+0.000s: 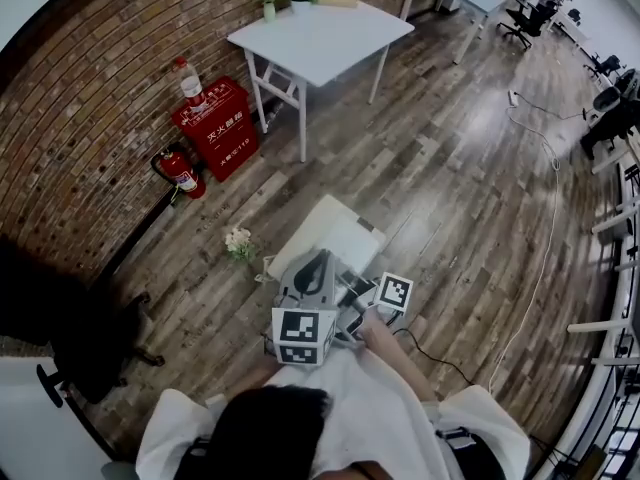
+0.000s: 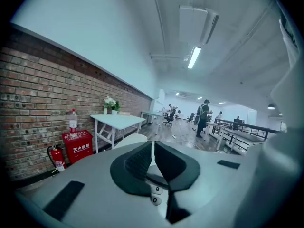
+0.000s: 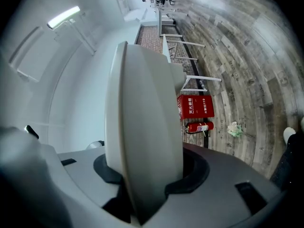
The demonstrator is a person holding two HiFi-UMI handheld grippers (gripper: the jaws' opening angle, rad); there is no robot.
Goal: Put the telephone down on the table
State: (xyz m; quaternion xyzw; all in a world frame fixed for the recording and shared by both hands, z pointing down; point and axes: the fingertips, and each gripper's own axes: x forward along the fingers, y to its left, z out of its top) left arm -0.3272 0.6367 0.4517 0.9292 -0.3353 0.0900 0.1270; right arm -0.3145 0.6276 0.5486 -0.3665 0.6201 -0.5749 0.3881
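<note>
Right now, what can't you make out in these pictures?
- Telephone, whole shape: right gripper view shows only one curved side, too close.
- Keypad: left gripper view, the left gripper covers all but two keys.
- Bottle label: head view, too small.

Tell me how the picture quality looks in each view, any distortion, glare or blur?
Head view: strong fisheye bends the brick wall, and the corners go black. Left gripper view: the ceiling light is blown out white. Right gripper view: the picture lies sideways, and the white telephone, close to the lens, looks soft and blocks the middle.
</note>
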